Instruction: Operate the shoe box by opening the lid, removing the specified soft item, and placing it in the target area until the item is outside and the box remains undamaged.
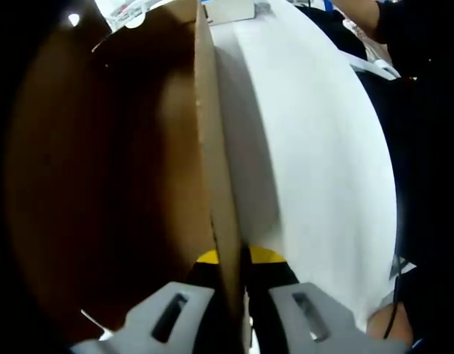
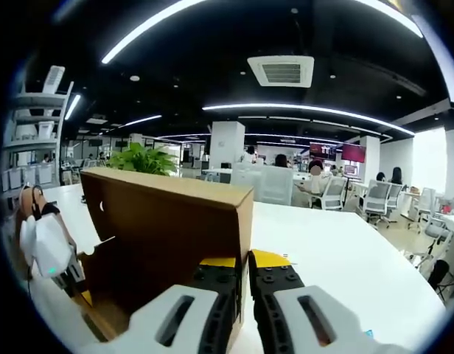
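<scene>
The brown cardboard shoe box [image 1: 102, 169] fills the left half of the left gripper view, its inside dark and its contents hidden. One of its panels [image 1: 212, 147] runs edge-on up the view, and my left gripper [image 1: 231, 262] is shut on that panel's lower edge, a yellow-tipped jaw on each side. In the right gripper view the box lid [image 2: 168, 228] stands raised on the white table [image 2: 337, 251]. My right gripper [image 2: 242, 269] is shut on its right edge. The left gripper [image 2: 46, 254] shows at the box's left side.
The white table [image 1: 315, 162] stretches to the right of the box. A person's arm [image 1: 360, 15] is at its far end. Behind the table are office chairs [image 2: 334, 193], a green plant [image 2: 142, 158], a shelf unit [image 2: 35, 133] and seated people.
</scene>
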The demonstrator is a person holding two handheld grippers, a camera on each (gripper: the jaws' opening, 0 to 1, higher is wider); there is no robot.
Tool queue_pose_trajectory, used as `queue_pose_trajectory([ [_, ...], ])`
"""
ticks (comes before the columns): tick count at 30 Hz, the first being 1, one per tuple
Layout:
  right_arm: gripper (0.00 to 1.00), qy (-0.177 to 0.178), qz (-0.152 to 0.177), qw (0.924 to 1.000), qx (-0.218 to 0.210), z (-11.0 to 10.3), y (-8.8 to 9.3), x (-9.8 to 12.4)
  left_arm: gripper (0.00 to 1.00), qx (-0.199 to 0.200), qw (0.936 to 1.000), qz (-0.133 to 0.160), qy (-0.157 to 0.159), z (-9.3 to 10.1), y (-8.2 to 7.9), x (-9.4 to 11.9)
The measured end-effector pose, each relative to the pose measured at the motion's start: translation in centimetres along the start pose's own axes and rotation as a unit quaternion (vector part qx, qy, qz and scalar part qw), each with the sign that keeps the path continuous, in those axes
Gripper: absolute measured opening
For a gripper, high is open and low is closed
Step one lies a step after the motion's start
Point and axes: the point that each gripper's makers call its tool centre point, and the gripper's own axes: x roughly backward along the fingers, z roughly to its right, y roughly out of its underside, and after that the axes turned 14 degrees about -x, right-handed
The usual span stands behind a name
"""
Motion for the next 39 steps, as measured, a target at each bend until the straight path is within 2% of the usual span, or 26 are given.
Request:
queue_pose_trajectory([
  [39, 0.03, 0.002, -0.001, 1.0000, -0.001, -0.04, 0.66, 0.96, 0.04, -0.003, 1.0000, -0.005, -0.002, -0.03, 0.00, 0.02],
])
